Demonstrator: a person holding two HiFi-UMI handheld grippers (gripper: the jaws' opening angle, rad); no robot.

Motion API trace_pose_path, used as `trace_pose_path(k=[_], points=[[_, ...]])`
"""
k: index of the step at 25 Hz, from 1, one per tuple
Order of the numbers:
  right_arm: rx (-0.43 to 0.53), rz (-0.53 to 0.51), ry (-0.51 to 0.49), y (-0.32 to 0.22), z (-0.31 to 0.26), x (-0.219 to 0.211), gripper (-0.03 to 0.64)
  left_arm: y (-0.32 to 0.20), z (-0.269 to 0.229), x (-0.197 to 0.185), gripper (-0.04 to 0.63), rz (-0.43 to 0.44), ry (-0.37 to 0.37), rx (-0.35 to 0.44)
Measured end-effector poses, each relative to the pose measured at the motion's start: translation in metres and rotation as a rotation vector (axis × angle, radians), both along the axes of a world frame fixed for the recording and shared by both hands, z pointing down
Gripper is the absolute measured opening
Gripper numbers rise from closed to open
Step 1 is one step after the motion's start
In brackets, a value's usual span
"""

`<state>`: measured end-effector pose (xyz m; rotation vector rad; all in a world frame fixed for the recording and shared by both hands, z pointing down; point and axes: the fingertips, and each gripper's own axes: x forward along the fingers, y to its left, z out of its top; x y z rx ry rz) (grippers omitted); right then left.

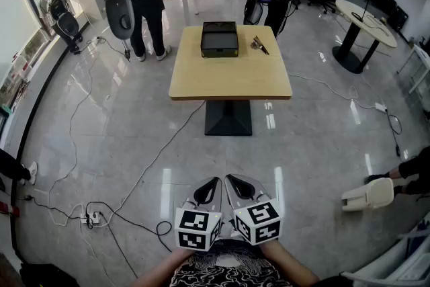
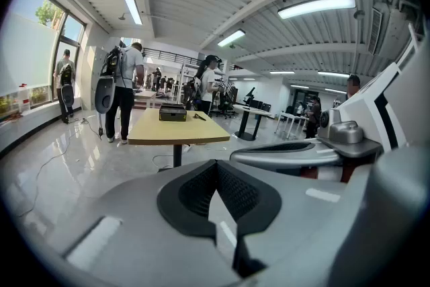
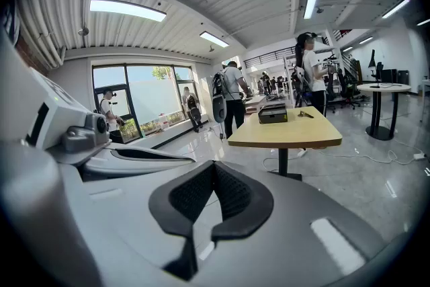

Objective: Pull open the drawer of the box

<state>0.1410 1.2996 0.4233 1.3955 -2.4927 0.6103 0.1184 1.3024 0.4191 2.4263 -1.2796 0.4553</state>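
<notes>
We hold both claws low against our body, side by side and aimed forward: the left gripper (image 1: 213, 183) and the right gripper (image 1: 232, 181) each have their jaws pressed together on nothing, with their black-and-white square markers facing up. The dark box (image 1: 219, 39) sits at the far end of the wooden table (image 1: 230, 80), well apart from both.

The wooden table (image 1: 230, 74) bears a black box (image 1: 219, 39) and a small object (image 1: 259, 45).
</notes>
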Motion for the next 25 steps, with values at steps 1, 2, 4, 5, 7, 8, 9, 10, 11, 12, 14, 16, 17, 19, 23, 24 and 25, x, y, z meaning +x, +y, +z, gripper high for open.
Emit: trace_pose_path(k=[1,2,4,5,7,8,9,10,11,12,14,16,17,19,23,24,25], points=[[-0.002,-0.001,0.000,0.000,-0.002,-0.010,0.006,0.000,-0.002,-0.010,0.002,-0.002,-0.001,-0.001],[-0.003,-0.002,0.001,0.001,-0.003,-0.019,0.006,0.000,-0.003,-0.019,0.003,-0.005,-0.003,-0.003],[-0.003,-0.005,0.003,0.003,0.000,-0.034,0.006,0.002,0.000,-0.034,0.002,-0.010,-0.004,-0.004],[-0.002,-0.006,0.004,0.005,0.004,-0.041,0.006,0.004,0.004,-0.042,0.002,-0.014,-0.004,-0.004],[-0.002,-0.008,0.006,0.012,0.013,-0.058,0.006,0.012,0.013,-0.059,0.002,-0.018,-0.003,-0.003],[-0.004,-0.009,0.007,0.015,0.016,-0.070,0.006,0.014,0.015,-0.071,0.002,-0.020,-0.001,-0.003],[-0.006,-0.010,0.010,0.014,0.016,-0.083,0.006,0.013,0.014,-0.084,0.002,-0.021,0.002,-0.003],[-0.008,-0.011,0.013,0.011,0.015,-0.096,0.006,0.010,0.012,-0.097,0.002,-0.023,0.007,-0.002],[-0.009,-0.011,0.017,0.007,0.013,-0.108,0.006,0.006,0.009,-0.109,0.002,-0.025,0.012,-0.001],[-0.011,-0.011,0.021,0.004,0.011,-0.118,0.006,0.003,0.006,-0.118,0.002,-0.025,0.017,-0.001],[-0.014,-0.009,0.026,0.004,0.008,-0.133,0.006,0.003,0.002,-0.132,0.002,-0.023,0.022,-0.004],[-0.013,-0.004,0.031,0.001,0.002,-0.150,0.006,0.001,-0.002,-0.150,0.002,-0.022,0.024,-0.006],[-0.011,-0.004,0.035,-0.003,0.001,-0.163,0.006,-0.003,-0.003,-0.164,0.002,-0.024,0.026,-0.005],[-0.008,-0.010,0.045,-0.014,0.003,-0.199,0.006,-0.014,-0.001,-0.199,0.002,-0.032,0.033,-0.005],[-0.012,-0.017,0.052,-0.027,0.003,-0.256,0.006,-0.029,0.000,-0.256,0.002,-0.043,0.033,-0.010],[-0.014,-0.016,0.052,-0.033,0.003,-0.263,0.006,-0.035,0.000,-0.264,0.002,-0.045,0.033,-0.012],[-0.017,-0.015,0.051,-0.042,0.004,-0.265,0.006,-0.044,0.000,-0.266,0.002,-0.046,0.034,-0.013]])
